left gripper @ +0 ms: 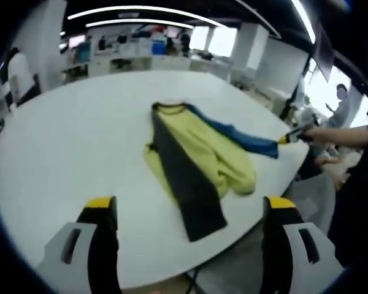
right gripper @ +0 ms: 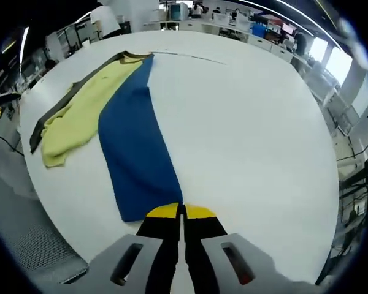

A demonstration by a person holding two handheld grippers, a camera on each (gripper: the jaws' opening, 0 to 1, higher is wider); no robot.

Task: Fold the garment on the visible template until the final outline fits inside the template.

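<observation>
Left gripper view faces the garment (left gripper: 196, 159) across the table (left gripper: 80, 135) from afar; right gripper view sits close at its hem.

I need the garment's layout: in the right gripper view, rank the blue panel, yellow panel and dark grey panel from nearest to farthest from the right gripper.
1. blue panel, its hem pinched at the right gripper.
2. yellow panel, left of the blue.
3. dark grey panel, along the far left edge.

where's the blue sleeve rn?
In the right gripper view the blue sleeve lies stretched across the white table, beside the yellow body, its end pinched in the right gripper. The left gripper hangs open, back from the garment.
</observation>
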